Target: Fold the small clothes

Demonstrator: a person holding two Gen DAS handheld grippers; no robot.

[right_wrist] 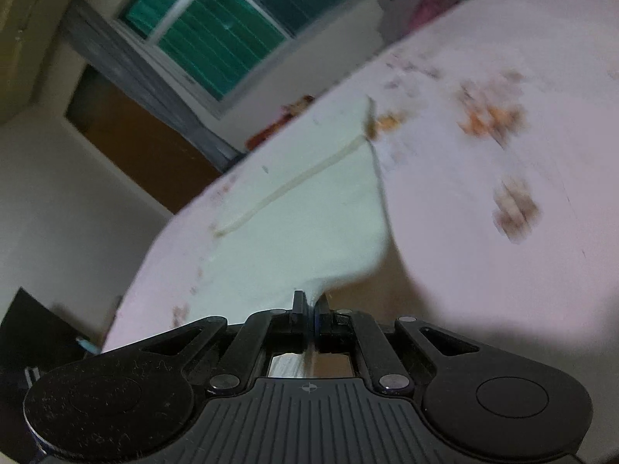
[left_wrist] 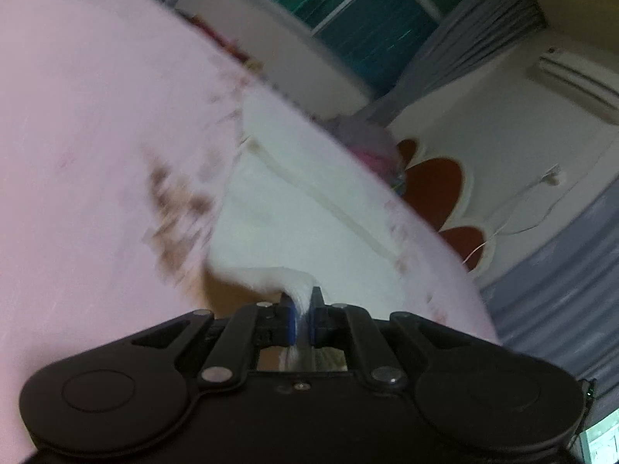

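The small white garment (left_wrist: 309,208) reads as light, limp cloth: it sags between the two grips and bunches into a thin pleat where it is pinched, so it should drape rather than hold any shape and could slip out if only a sliver of hem is caught. Its near edge, at the two corners, looks like the sensible place to hold it, and that is where both tongs sit. The left tongs (left_wrist: 302,309) are pressed together on a gathered tuft of that edge; the right tongs (right_wrist: 310,311) are likewise clamped on a thin fold of it. The garment is plain white with a cream band or seam (right_wrist: 294,181) running across it, and it lies spread over the pink patterned bed sheet (left_wrist: 85,123), its near edge raised off the sheet. Motion blur hides finer detail.
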